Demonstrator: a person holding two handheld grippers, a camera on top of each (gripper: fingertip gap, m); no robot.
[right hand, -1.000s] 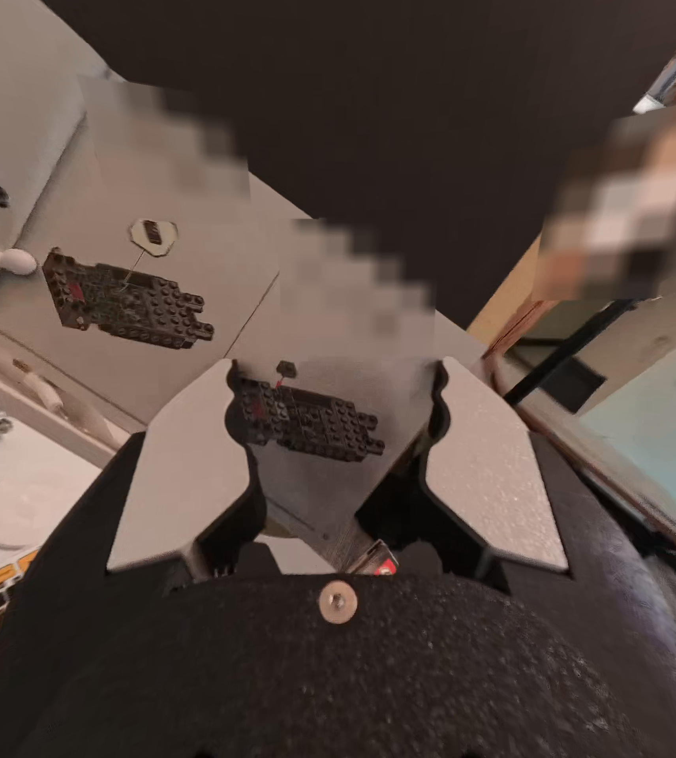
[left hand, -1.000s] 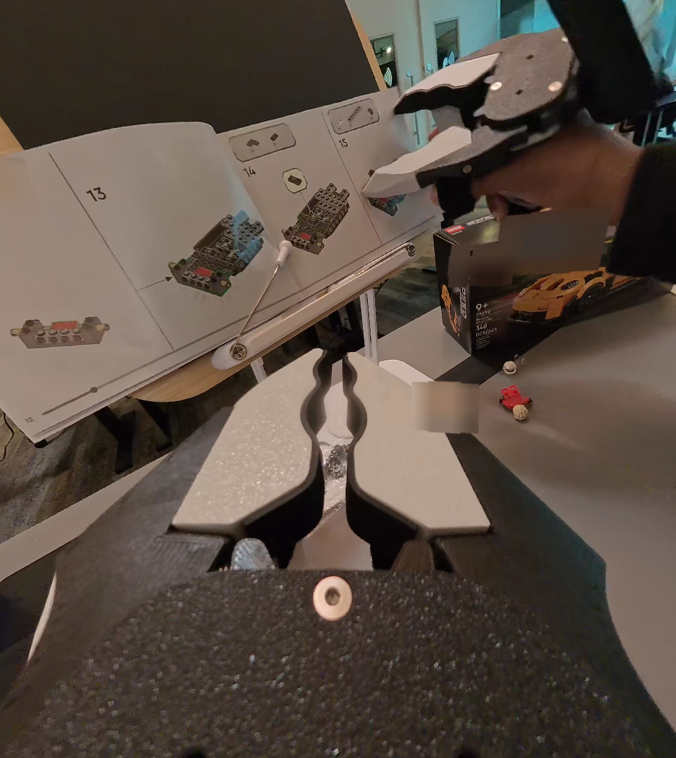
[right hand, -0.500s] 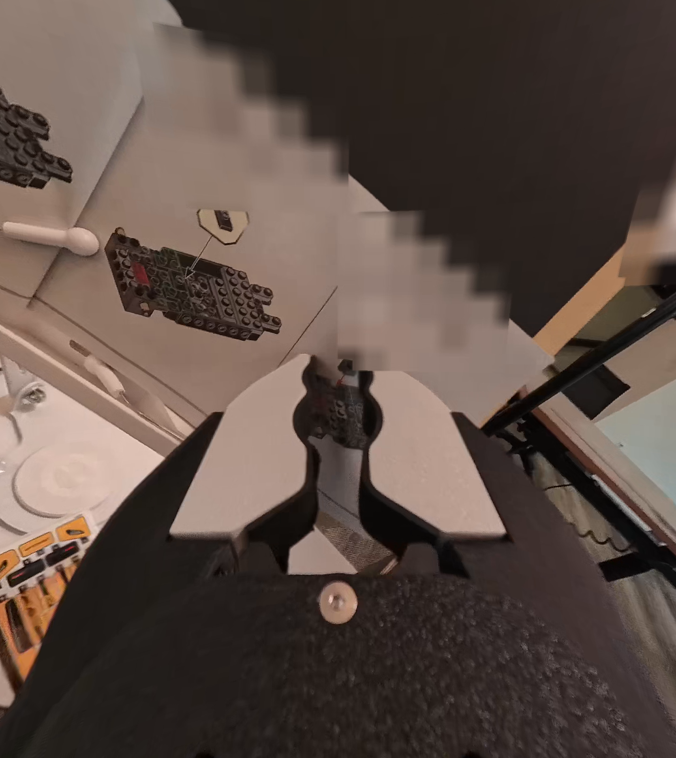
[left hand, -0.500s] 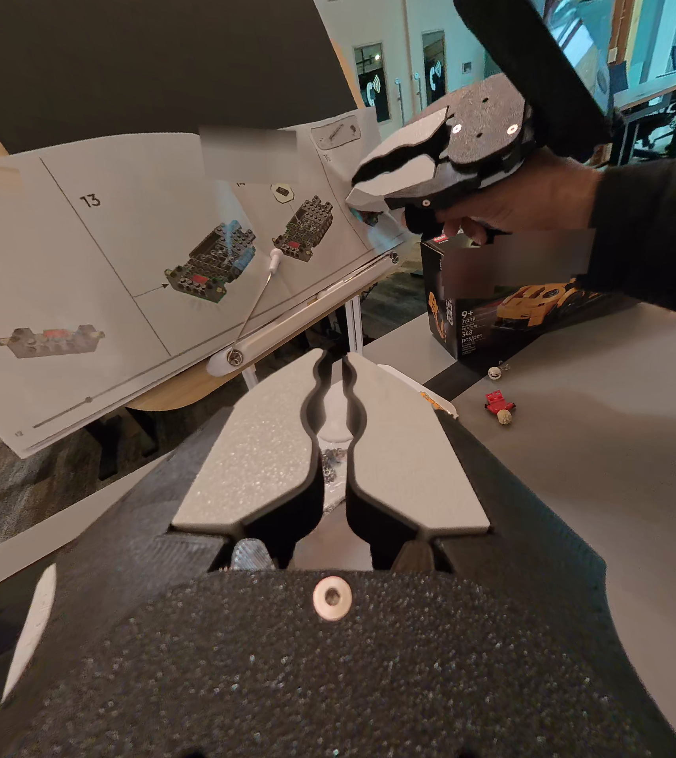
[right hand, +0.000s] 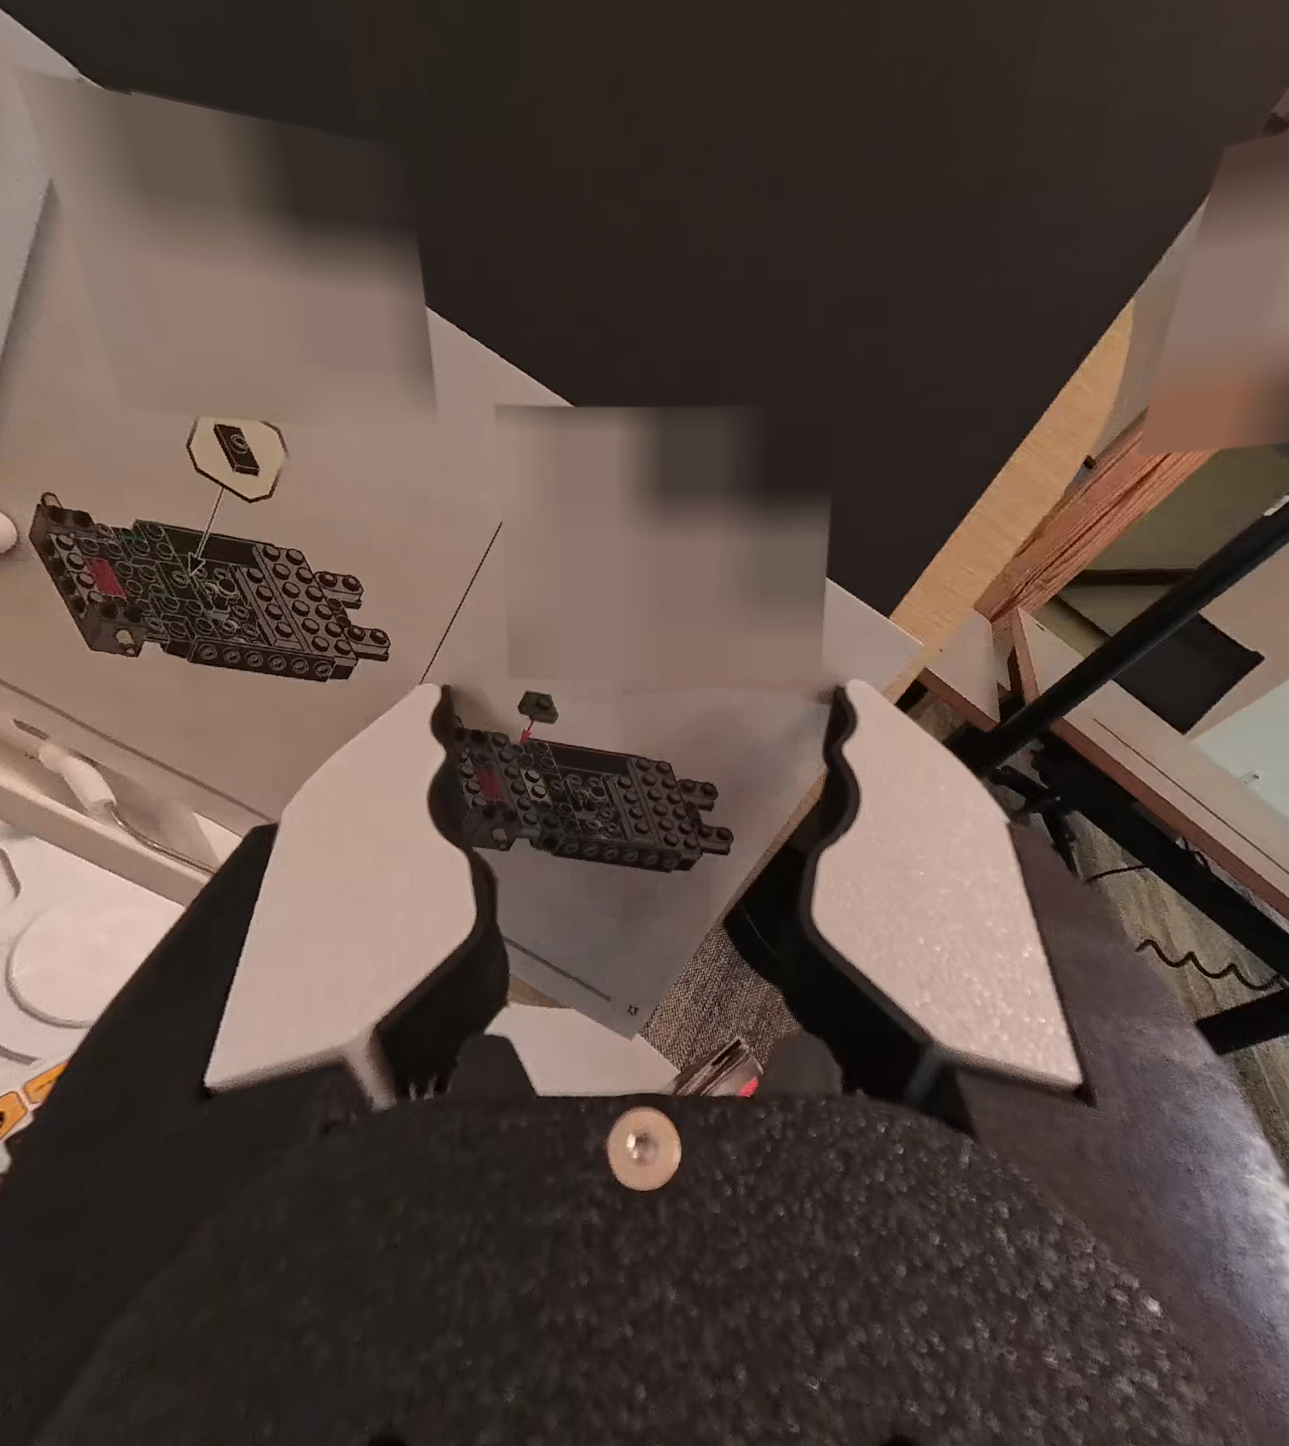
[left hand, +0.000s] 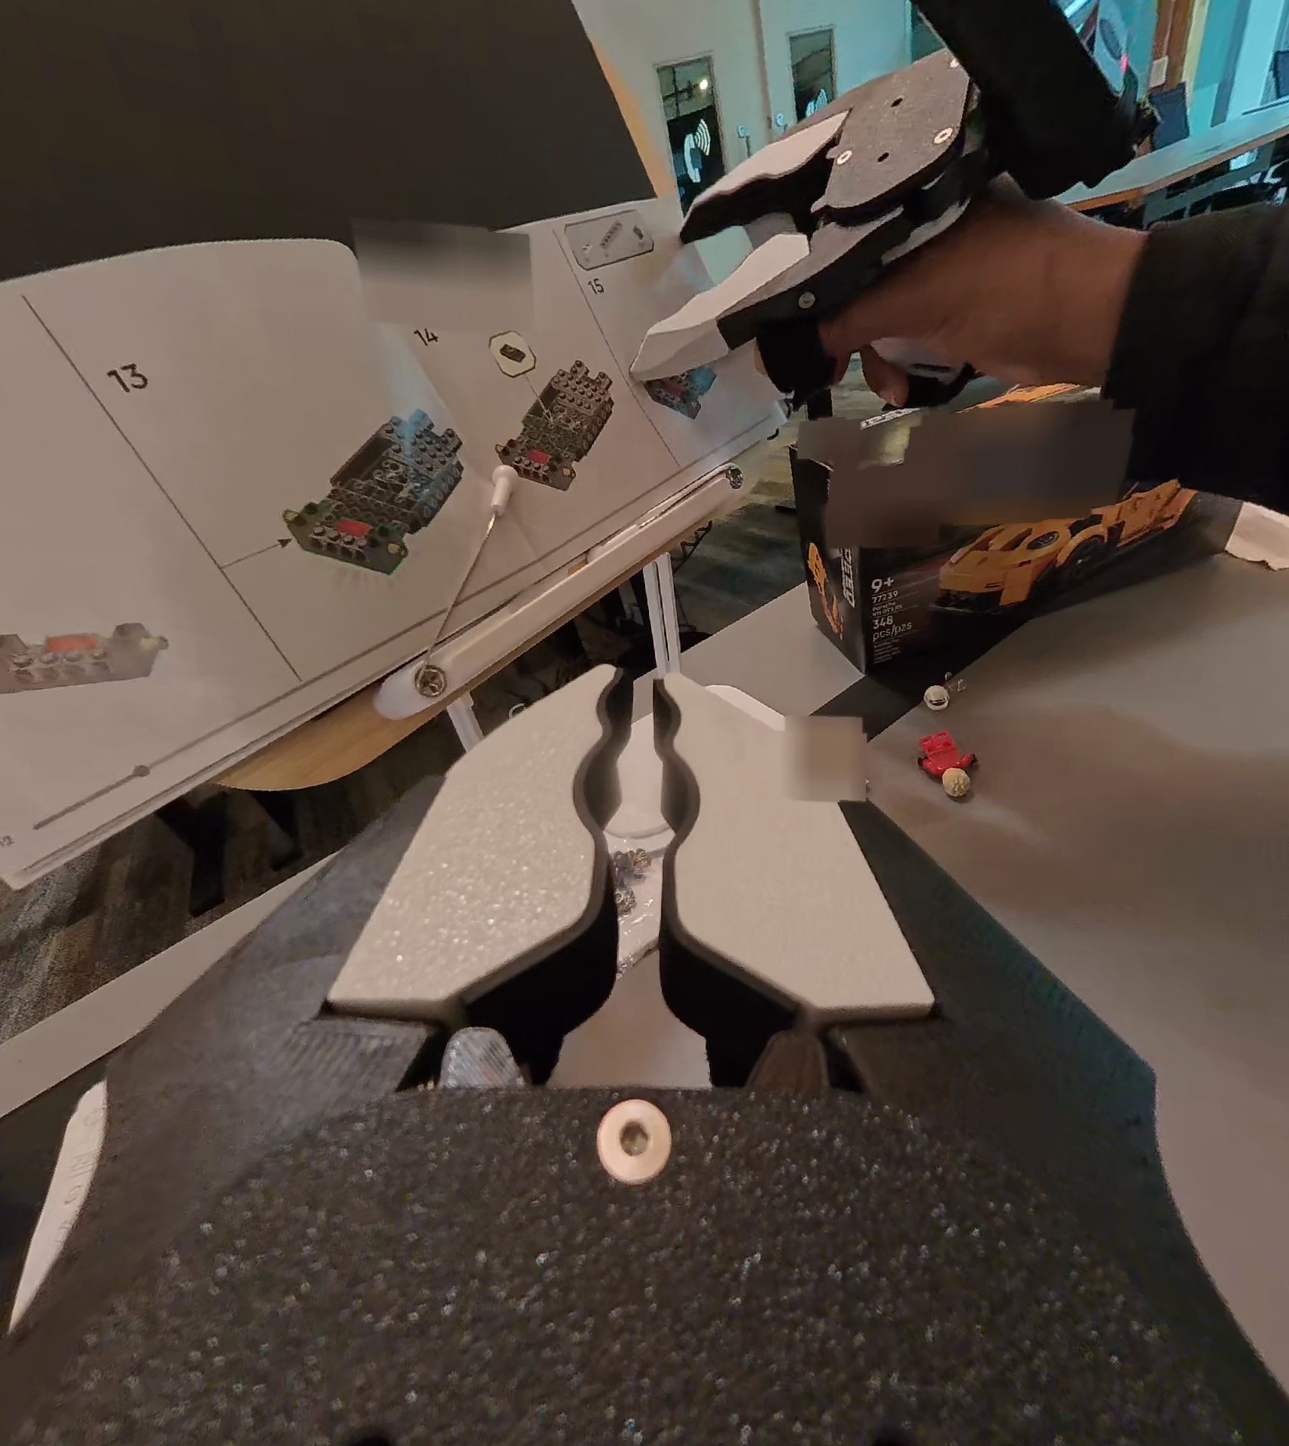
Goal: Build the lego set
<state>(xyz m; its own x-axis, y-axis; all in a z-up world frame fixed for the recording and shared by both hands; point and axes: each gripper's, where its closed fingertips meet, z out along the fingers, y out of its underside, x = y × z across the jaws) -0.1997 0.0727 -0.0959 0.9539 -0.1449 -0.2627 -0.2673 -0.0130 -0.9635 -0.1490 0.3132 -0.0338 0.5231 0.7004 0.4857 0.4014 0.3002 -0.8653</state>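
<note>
The open instruction booklet (left hand: 234, 469) rests on a white stand; it also fills the right wrist view (right hand: 313, 548). My right gripper (right hand: 641, 696) is open wide with nothing in it, its fingers framing a drawing on the booklet's right page. In the left wrist view the right gripper (left hand: 669, 297) hangs at that page's right edge, lower fingertip (left hand: 657, 356) by the paper. My left gripper (left hand: 635, 681) is shut low over the table, below the stand. I see nothing between its pads.
A black set box (left hand: 978, 563) with an orange car picture stands on the grey table (left hand: 1095, 939). A small red piece (left hand: 942, 753) and two beige round pieces (left hand: 935, 695) lie in front of it. A bag of small dark parts (left hand: 630, 868) lies under my left fingers. White round dishes (right hand: 55, 970) sit at lower left.
My right gripper closed its fingers in front of the right page half a second ago and has opened wide again. The page has not turned. My left gripper stayed shut.
</note>
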